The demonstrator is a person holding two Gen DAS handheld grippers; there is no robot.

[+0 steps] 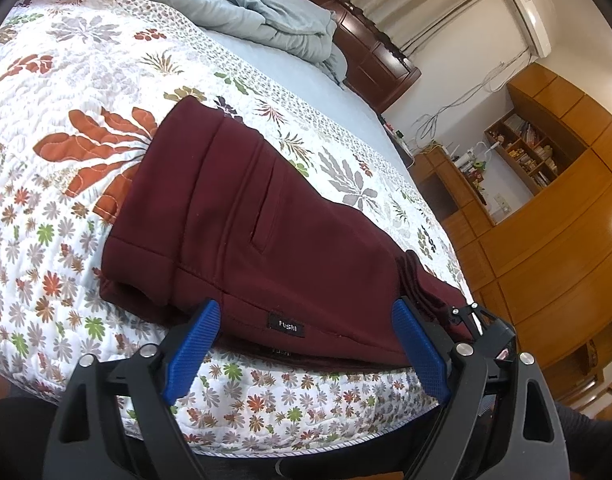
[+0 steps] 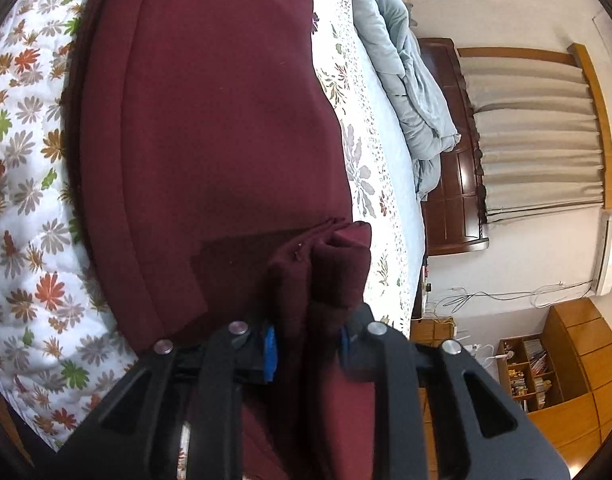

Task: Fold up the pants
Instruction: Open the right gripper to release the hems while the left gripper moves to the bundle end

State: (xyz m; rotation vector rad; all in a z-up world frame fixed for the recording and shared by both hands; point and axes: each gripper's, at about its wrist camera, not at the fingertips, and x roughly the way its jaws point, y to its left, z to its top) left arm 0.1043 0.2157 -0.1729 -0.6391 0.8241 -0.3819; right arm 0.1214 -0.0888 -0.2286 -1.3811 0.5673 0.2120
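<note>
Bunched maroon cloth fills the right tongs (image 2: pixel 306 340), whose blue pads pinch a thick wad of the pants (image 1: pixel 242 216), probably to lay that end over the rest. Left tongs (image 1: pixel 306 324) hover spread wide at the near hem, gripping nothing. Soft, heavy knit pants lie folded on the bed's quilted floral bedspread (image 1: pixel 66 160).

pants (image 1: pixel 242 200): matt maroon knit cloth | bedspread (image 1: pixel 66 80): quilted floral cotton | cabinets (image 1: pixel 566 220): glossy wood
</note>
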